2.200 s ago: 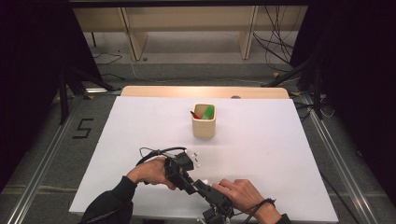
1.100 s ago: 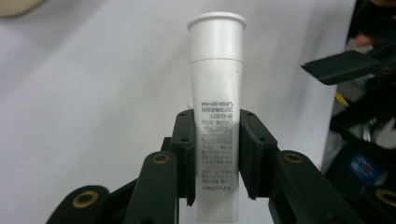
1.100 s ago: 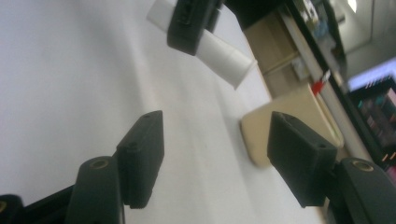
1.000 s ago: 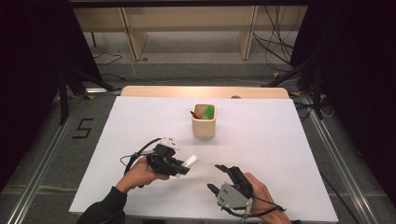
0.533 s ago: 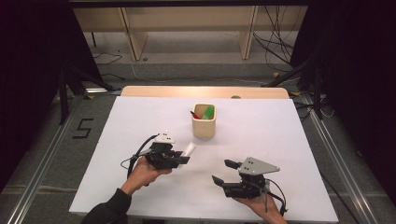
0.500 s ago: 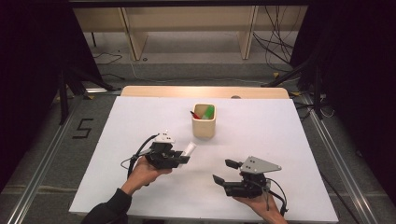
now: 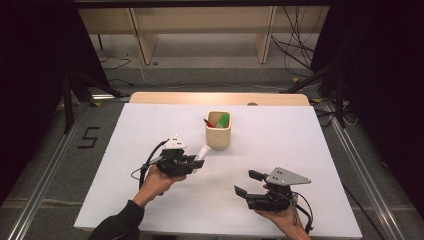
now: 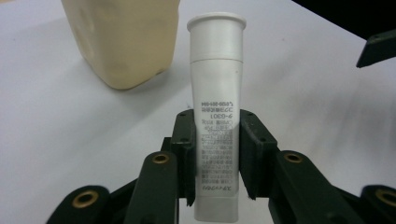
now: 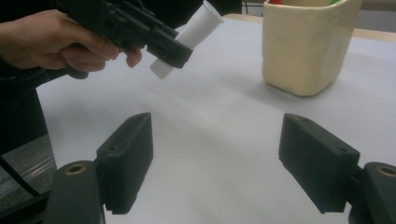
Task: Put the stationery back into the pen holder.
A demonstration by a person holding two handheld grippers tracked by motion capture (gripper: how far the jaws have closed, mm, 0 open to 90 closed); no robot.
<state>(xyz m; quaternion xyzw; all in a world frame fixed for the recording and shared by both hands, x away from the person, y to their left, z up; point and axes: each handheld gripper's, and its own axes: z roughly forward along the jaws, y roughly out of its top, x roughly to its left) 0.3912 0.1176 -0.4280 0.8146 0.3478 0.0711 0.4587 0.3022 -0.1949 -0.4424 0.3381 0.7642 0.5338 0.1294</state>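
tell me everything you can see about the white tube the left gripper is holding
The white tube is a slim, plastic-looking squeeze tube with a wide round cap at one end and a flat crimped end at the other. Small dark print runs along its body. The left gripper has its jaws clamped on the lower body, holding it off the white table, cap end tilted up toward the cream cup. Nothing else touches it.
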